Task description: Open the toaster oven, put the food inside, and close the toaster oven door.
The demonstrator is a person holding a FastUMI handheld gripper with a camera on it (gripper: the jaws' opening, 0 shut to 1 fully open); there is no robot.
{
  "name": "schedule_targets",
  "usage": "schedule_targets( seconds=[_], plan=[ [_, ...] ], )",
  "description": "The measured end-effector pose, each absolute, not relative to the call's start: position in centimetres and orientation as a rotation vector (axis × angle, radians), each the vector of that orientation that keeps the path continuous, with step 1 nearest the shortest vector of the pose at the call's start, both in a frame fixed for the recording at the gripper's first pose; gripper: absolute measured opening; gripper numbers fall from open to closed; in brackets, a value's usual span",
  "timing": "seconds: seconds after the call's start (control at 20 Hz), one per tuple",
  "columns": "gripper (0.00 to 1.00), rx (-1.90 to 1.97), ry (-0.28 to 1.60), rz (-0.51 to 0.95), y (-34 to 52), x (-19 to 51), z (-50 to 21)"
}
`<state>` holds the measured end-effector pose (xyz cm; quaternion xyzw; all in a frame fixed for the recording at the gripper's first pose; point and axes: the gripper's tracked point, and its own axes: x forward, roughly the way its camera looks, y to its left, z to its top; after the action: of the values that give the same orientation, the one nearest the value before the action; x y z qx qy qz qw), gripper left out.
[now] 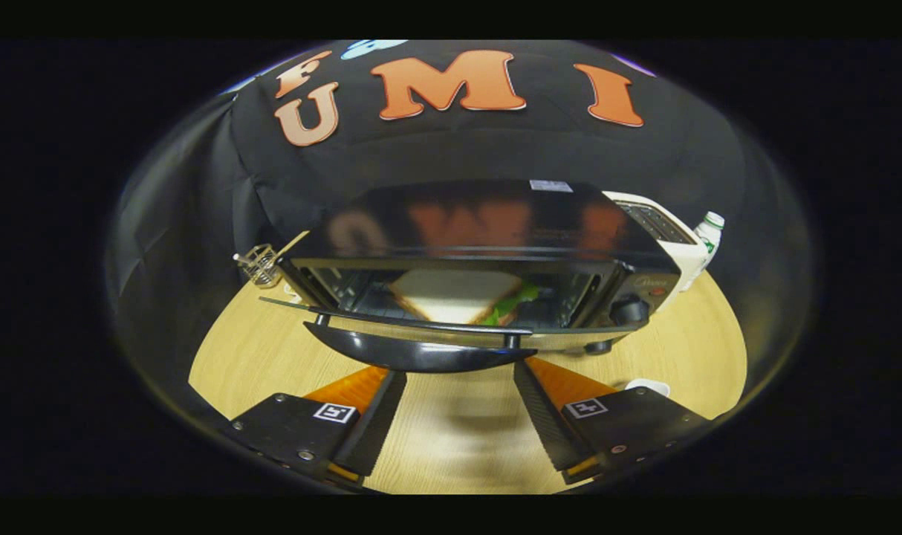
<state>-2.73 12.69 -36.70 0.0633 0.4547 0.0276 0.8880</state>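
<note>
A black toaster oven (488, 223) stands on the wooden table just ahead of my fingers. Its door (391, 318) hangs down, open towards me, and the curved black handle (421, 355) lies right over my fingertips. Inside the oven, on the rack, sits a sandwich (458, 295) of white bread with green and red filling showing at its right corner. My gripper (458, 371) is open, its fingers spread wide beneath the handle and pressing on nothing.
A white appliance (666, 230) and a white bottle with a green cap (709, 230) stand to the right of the oven. A small wire holder (261, 265) sits to its left. Bare wooden table (458, 438) lies between my fingers. A white object (648, 386) rests by the right finger.
</note>
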Motion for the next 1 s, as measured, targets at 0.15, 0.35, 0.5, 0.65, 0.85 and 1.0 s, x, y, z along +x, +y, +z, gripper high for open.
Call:
schedule_targets(
  seconds=[0.15, 0.35, 0.5, 0.65, 0.85, 1.0],
  plan=[
    [0.87, 0.122, 0.912, 0.040, 12.2, -0.3, -36.1],
    [0.87, 0.115, 0.936, 0.033, 12.6, 0.6, -36.6],
    [0.87, 0.101, 0.929, 0.030, 12.5, 0.4, -36.3],
    [0.87, 0.086, 0.913, 0.034, 12.0, -0.3, -35.4],
    [0.88, 0.022, 0.841, 0.001, 9.5, -1.4, -33.5],
    [0.88, -0.005, 0.760, -0.020, 7.8, -1.6, -30.6]
  ],
)
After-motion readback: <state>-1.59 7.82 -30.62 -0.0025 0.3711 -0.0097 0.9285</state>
